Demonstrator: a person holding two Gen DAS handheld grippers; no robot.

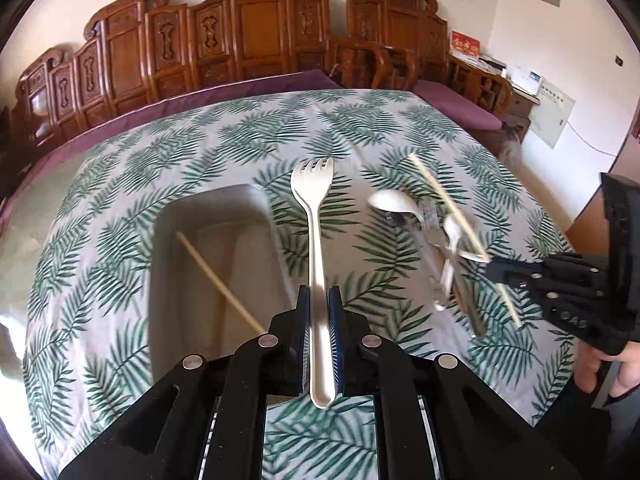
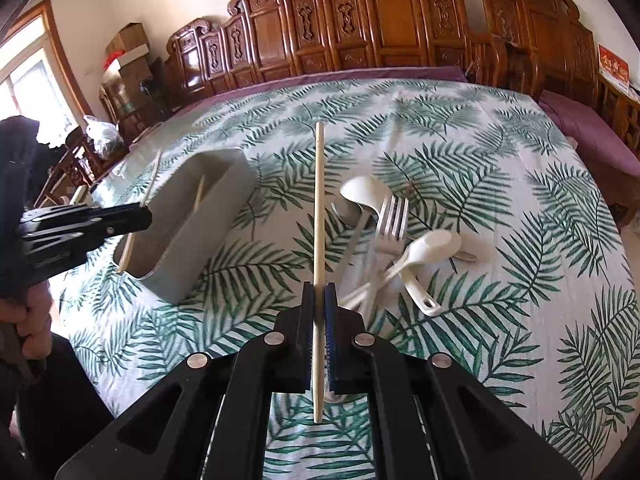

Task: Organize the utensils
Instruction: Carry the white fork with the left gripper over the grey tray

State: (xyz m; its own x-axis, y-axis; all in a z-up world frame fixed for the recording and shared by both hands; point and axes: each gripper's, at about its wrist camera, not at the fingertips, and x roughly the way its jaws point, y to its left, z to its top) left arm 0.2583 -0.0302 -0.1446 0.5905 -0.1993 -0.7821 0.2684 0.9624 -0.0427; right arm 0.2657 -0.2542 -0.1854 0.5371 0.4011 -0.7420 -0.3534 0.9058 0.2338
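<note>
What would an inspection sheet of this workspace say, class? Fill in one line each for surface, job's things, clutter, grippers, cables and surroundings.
Surface: table under a fern-print cloth.
Job's things: grey bin with one chopstick lying inside; white plastic fork and a second chopstick held up; a loose pile with a metal fork and white spoons.
Clutter: nothing seen on the table beyond the utensils.
Grippers: left hand-held gripper shut on the white plastic fork; right hand-held gripper shut on the second chopstick.
Cables: white cord on the wall.
Surroundings: carved wooden bench, purple cushion, cardboard boxes.
</note>
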